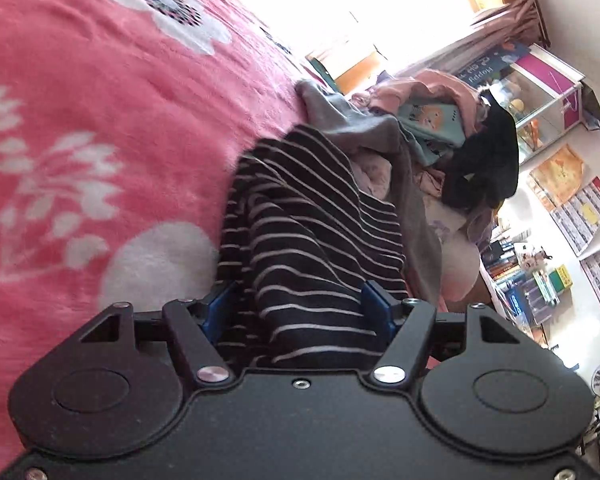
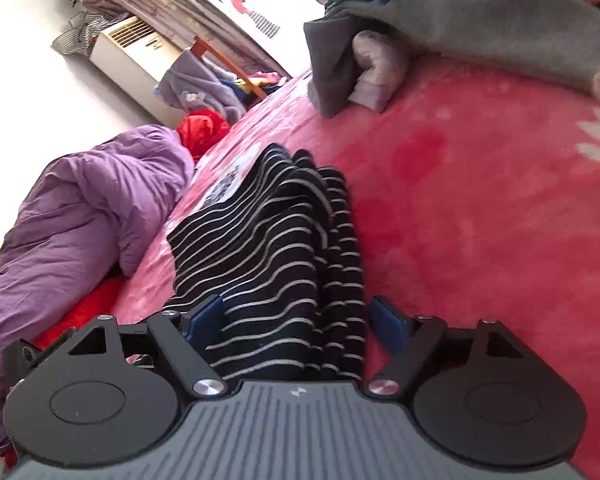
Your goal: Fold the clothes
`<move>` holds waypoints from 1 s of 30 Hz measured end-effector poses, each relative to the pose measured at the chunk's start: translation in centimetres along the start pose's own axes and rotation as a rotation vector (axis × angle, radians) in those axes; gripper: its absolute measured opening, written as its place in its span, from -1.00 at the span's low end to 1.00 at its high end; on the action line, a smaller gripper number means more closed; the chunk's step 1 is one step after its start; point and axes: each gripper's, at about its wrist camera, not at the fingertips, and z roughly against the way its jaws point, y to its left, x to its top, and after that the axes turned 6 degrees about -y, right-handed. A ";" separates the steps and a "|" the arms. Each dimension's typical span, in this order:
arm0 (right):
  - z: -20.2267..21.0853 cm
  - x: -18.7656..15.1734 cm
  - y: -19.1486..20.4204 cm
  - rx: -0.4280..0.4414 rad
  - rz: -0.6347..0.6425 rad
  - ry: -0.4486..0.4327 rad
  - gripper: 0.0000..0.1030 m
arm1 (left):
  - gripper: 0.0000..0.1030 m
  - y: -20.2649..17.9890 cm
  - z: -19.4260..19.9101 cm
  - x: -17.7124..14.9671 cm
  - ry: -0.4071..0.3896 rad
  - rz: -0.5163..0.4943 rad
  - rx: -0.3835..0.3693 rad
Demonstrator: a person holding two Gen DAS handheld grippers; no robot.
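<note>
A black garment with thin white stripes (image 1: 300,220) lies bunched on the pink flowered blanket (image 1: 100,100). In the left wrist view it runs between the blue pads of my left gripper (image 1: 298,304) and fills the gap; the jaws stand wide and do not visibly squeeze it. In the right wrist view the same striped garment (image 2: 268,232) lies between the fingers of my right gripper (image 2: 296,316). Its right pad (image 2: 386,322) stands clear of the cloth, and the left pad (image 2: 206,314) rests against a fold. That gripper is open.
A pile of unfolded clothes sits further along the bed: a grey garment (image 1: 352,120) (image 2: 480,20), a teal one (image 1: 428,120) and a black one (image 1: 488,160). A purple duvet (image 2: 80,220) and a red cloth (image 2: 202,128) lie at the bed's edge. Shelves (image 1: 532,272) line the wall.
</note>
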 end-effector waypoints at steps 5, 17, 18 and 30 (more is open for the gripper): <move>-0.6 -0.2 0.4 0.023 0.008 0.020 -0.02 | -0.27 0.0 -0.2 -0.4 0.002 0.005 0.010; -3.0 1.5 9.4 0.154 0.068 0.000 -0.17 | -0.45 1.7 7.4 4.7 -0.178 0.058 -0.119; -3.7 1.6 10.6 0.174 0.079 0.007 -0.17 | -0.45 2.3 8.6 5.4 -0.209 0.064 -0.123; -17.3 -1.1 27.4 0.460 0.221 0.164 -0.17 | -0.45 12.5 23.6 11.7 -0.639 0.148 -0.033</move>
